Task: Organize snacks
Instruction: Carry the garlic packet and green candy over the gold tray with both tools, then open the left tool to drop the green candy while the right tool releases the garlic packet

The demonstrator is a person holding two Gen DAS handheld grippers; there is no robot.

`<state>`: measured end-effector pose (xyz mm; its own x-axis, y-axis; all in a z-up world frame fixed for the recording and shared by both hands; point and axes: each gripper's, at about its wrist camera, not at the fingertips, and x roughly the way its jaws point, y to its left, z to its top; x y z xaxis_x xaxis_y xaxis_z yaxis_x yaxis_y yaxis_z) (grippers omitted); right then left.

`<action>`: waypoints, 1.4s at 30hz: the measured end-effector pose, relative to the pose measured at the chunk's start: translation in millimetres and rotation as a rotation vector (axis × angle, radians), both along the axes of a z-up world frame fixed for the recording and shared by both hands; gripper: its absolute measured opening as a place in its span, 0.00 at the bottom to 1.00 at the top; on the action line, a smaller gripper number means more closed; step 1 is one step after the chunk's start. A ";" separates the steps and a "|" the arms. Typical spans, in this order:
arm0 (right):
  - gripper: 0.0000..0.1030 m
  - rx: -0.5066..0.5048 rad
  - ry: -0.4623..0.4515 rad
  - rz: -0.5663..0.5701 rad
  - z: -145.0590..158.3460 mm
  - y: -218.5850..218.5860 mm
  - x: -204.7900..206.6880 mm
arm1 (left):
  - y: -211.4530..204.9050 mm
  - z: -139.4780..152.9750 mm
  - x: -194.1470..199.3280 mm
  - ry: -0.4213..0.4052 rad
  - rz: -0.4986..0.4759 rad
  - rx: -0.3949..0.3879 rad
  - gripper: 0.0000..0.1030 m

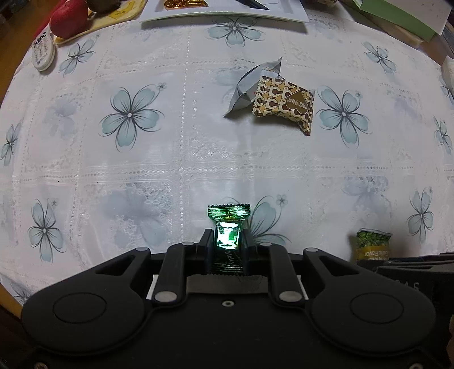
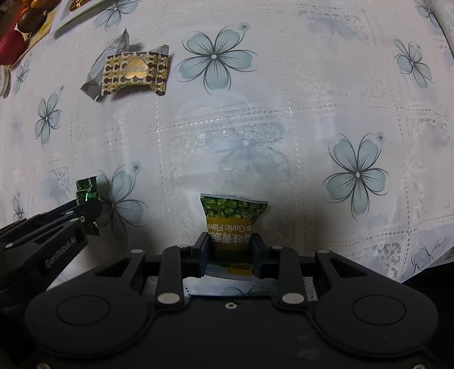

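The left gripper (image 1: 228, 241) is pinching a shiny green candy (image 1: 228, 224) between its fingers, carrying it above the flowered tablecloth (image 1: 170, 147). Just beside it, the right gripper (image 2: 229, 247) is clamping a green pea packet (image 2: 231, 218) the same way. Farther out, a brown-and-gold snack (image 1: 283, 105) is lying against a grey wrapper (image 1: 249, 82), both waiting unsorted. Beyond them a white tray (image 1: 221, 15) is holding a gold sweet, so sorting looks barely begun.
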<state>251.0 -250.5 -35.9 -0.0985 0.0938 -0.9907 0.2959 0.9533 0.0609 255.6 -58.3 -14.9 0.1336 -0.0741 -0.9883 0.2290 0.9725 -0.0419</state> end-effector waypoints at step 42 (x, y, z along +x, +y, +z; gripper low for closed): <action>0.42 -0.044 -0.450 0.117 95.9 69.3 -240.6 | 53.2 56.9 -220.8 -0.191 0.142 0.024 0.41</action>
<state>10.4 -181.2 60.0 0.3343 0.0649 -0.9402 0.1395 0.9832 0.1175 34.9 -5.1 41.9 0.3257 -0.0179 -0.9453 0.0911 0.9958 0.0125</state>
